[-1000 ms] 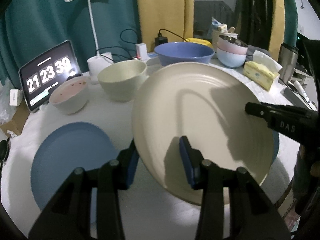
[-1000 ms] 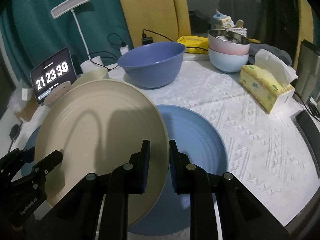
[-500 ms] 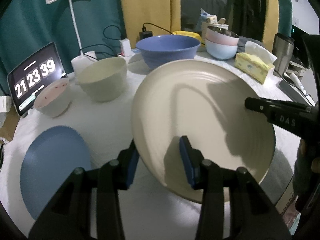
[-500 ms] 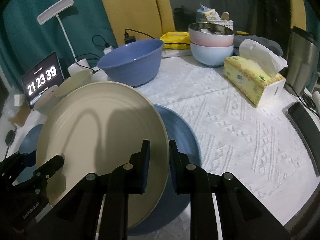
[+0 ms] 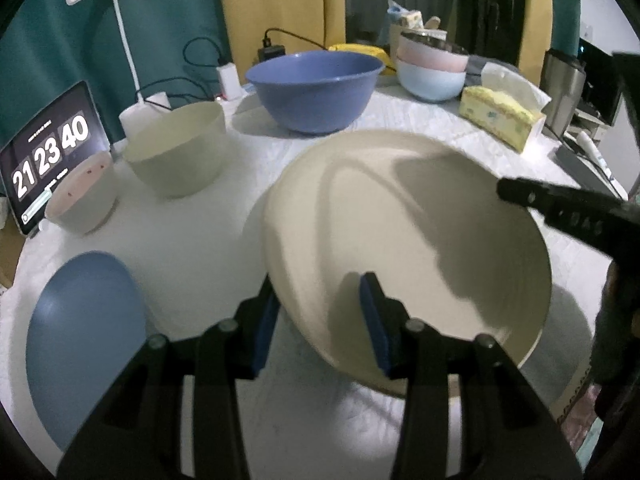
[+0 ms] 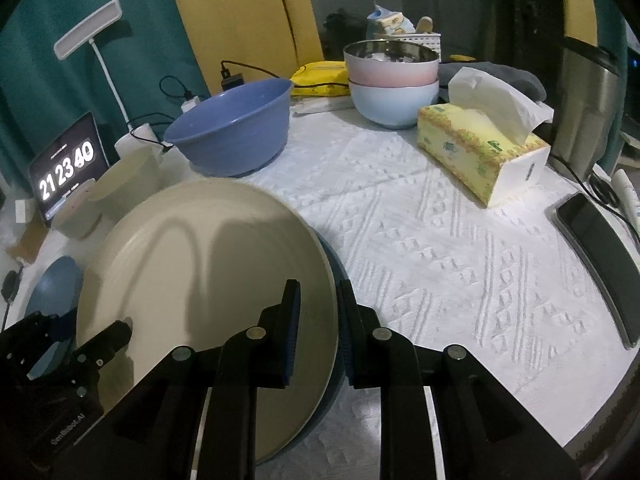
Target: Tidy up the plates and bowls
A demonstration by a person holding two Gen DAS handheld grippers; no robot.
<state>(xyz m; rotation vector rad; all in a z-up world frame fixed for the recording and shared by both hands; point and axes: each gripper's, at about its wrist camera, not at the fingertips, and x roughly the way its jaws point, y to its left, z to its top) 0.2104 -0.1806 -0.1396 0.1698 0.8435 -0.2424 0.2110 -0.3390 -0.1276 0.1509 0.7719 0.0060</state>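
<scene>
A large cream plate [image 5: 408,240] [image 6: 200,280] is held tilted over the table between both grippers. My left gripper [image 5: 320,320] is shut on its left rim. My right gripper [image 6: 318,332] is shut on its right rim. A large blue plate [image 6: 334,276] lies on the cloth right under it, mostly hidden. A smaller blue plate [image 5: 84,332] [image 6: 52,292] lies at the near left. A cream bowl [image 5: 176,148], a white bowl with a pink inside [image 5: 82,200] and a big blue bowl [image 5: 316,88] [image 6: 236,132] stand further back.
Stacked pink and pale blue bowls [image 6: 392,88] stand at the back right beside a yellow tissue box [image 6: 480,152]. A clock tablet [image 5: 48,152] and a white desk lamp [image 5: 120,40] stand at the left. A black phone [image 6: 600,256] lies at the right edge.
The cream plate has come lower and now covers nearly all of the large blue plate. Both grippers have kept their hold on its rims.
</scene>
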